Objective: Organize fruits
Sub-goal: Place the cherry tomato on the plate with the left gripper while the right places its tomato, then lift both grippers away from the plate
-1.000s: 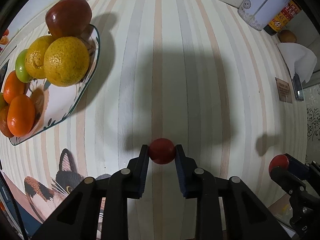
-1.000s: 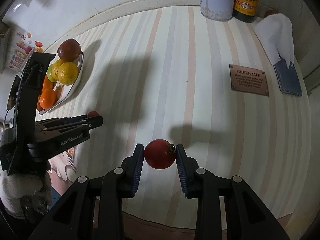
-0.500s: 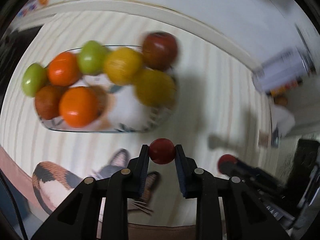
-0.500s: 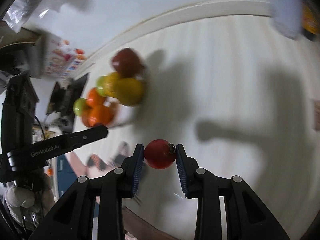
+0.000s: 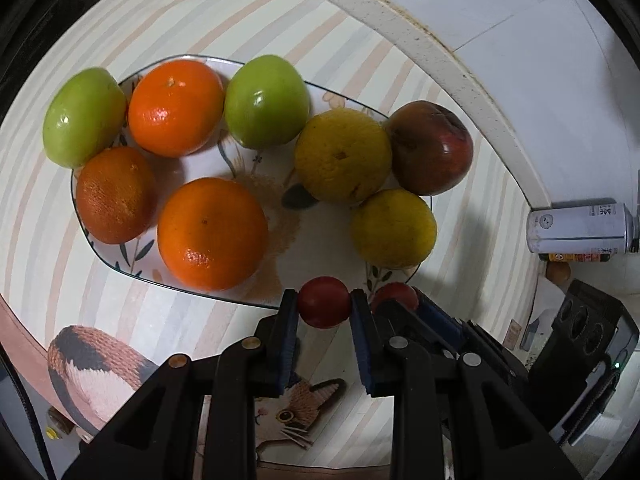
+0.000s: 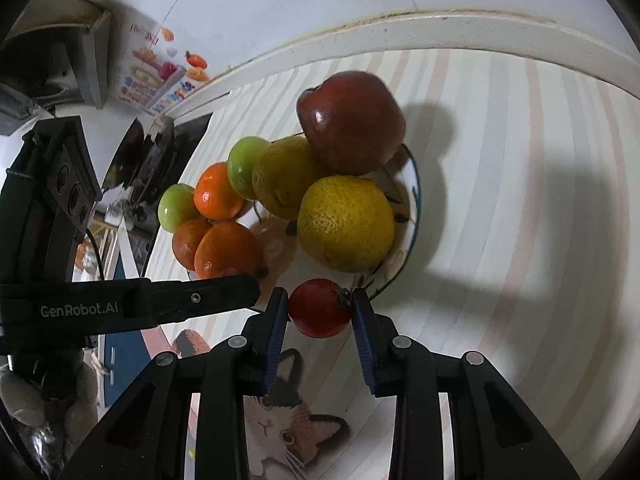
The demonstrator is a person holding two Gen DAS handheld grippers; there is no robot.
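My left gripper (image 5: 324,309) is shut on a small red tomato (image 5: 323,307) and holds it over the near rim of the patterned fruit plate (image 5: 320,224). My right gripper (image 6: 320,309) is shut on a second red tomato (image 6: 320,308), just beside the left one; that tomato also shows in the left wrist view (image 5: 396,296). The plate (image 6: 412,200) holds several fruits: oranges (image 5: 212,234), green fruits (image 5: 266,102), yellow citrus (image 5: 342,156) and a dark red apple (image 5: 430,148). The left gripper's finger (image 6: 192,300) crosses the right wrist view.
A striped cloth (image 5: 60,264) with a cat picture (image 6: 288,420) covers the table. A white can (image 5: 580,228) and a dark bottle stand at the far right by the wall. A raised white edge (image 6: 440,28) runs along the back.
Both grippers have swung from the open striped cloth over to the fruit plate, each still holding its tomato. They now sit close together at the plate's near rim.
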